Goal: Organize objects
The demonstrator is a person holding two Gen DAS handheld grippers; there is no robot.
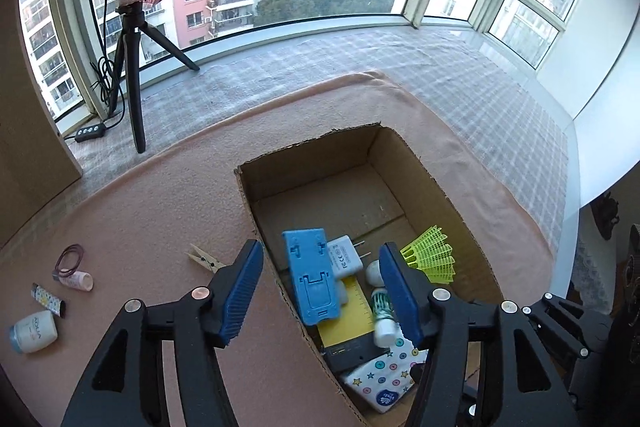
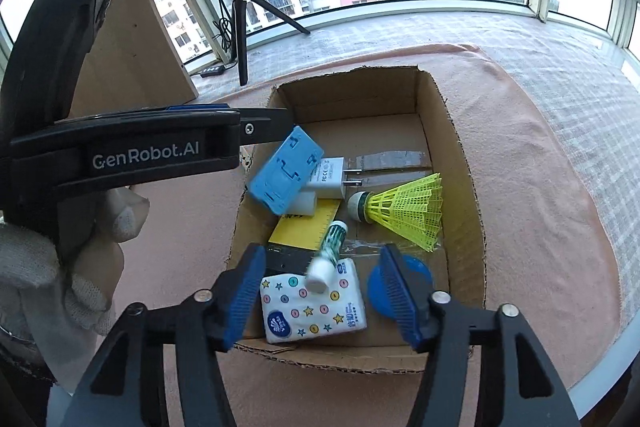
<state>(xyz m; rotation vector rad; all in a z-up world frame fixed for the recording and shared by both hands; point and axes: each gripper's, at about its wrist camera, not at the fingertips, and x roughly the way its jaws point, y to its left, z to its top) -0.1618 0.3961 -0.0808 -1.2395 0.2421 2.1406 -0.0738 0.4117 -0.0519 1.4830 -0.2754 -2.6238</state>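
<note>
An open cardboard box [image 2: 348,77] on a pink cloth holds a white charger [image 2: 330,177], a yellow shuttlecock [image 2: 404,213], a star-patterned tissue pack [image 2: 316,307] and a yellow ruler [image 2: 304,227]. My left gripper [image 1: 320,255] hangs open over the box's left side. A blue phone stand [image 1: 310,277] lies tilted below it, free of both pads. My right gripper [image 2: 323,255] is open over the box's near end. A blurred green-and-white tube [image 2: 328,257] sits between its fingers, touching neither. In the right wrist view the left gripper [image 2: 272,125] shows side-on, held by a gloved hand.
On the cloth left of the box lie a wooden clothespin [image 1: 206,259], hair ties [image 1: 70,259], a small pink tube [image 1: 78,279], a patterned tube [image 1: 48,301] and a white bottle [image 1: 34,333]. A ring light on a tripod [image 1: 134,67] stands by the window.
</note>
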